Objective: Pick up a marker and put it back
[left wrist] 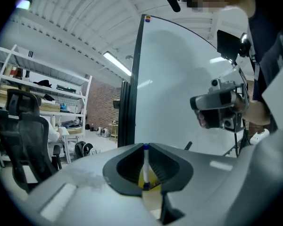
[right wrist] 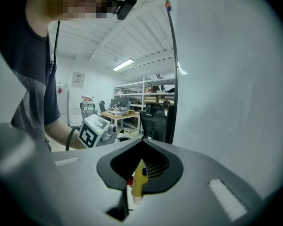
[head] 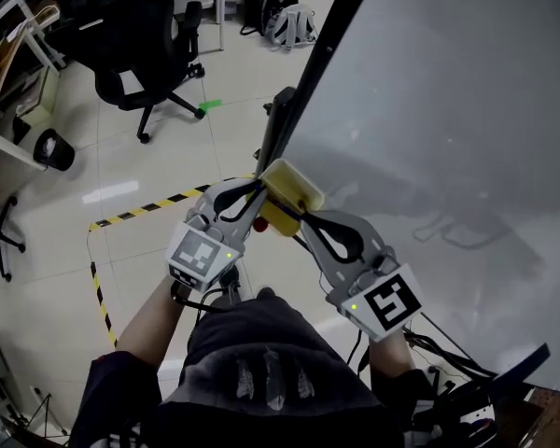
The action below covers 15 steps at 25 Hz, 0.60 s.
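Note:
A yellow marker holder [head: 294, 187] sits at the whiteboard's [head: 448, 110] black edge, and both grippers meet under it. My left gripper [head: 258, 215] is shut on a thin white marker [left wrist: 145, 166] with a blue tip, which runs along the seam of its jaws [left wrist: 145, 146]. Behind the marker I see the yellow holder [left wrist: 153, 177]. My right gripper [head: 304, 218] has its tips together [right wrist: 142, 141]. The holder's yellow edge [right wrist: 139, 178] shows in the hollow between its jaws, and I cannot tell whether it is pinched. A red marker end [head: 259, 223] pokes out below the holder.
The whiteboard's black frame [head: 308, 91] rises right beside the grippers. On the tiled floor to the left are an office chair [head: 135, 35], yellow-black hazard tape [head: 145, 210] and backpacks [head: 280, 12]. Cables and a stand [head: 476, 390] lie at the lower right.

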Tool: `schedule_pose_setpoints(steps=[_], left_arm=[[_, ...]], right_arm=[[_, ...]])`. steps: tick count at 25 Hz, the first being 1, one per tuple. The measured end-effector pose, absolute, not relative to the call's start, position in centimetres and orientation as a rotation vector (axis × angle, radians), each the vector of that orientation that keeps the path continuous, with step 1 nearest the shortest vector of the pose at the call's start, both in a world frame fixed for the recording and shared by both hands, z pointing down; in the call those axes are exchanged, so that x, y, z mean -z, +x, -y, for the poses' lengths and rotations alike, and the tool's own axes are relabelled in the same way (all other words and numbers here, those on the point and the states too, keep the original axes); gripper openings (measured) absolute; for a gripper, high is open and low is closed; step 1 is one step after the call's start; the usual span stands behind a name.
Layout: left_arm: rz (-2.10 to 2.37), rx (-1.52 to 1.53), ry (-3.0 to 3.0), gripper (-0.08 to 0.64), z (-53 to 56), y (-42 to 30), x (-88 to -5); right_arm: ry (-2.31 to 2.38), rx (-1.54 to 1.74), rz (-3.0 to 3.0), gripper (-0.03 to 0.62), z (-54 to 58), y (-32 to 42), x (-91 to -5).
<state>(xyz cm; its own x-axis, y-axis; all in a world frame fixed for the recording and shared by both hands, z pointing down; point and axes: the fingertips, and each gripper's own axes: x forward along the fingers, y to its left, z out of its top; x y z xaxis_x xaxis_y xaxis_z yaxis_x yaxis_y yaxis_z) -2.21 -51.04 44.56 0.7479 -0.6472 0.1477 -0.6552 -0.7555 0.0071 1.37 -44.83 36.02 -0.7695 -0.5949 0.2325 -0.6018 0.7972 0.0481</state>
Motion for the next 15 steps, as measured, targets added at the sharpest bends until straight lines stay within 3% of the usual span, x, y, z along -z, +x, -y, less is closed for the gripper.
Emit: schedule_pose_setpoints(steps=[15], left_arm=[[1.046,-0.245,2.818,0.075,50.9,-1.7,-47.7]], right_arm=[[0.900,-0.074,2.748,0.002,45.2,1.5,-37.2]])
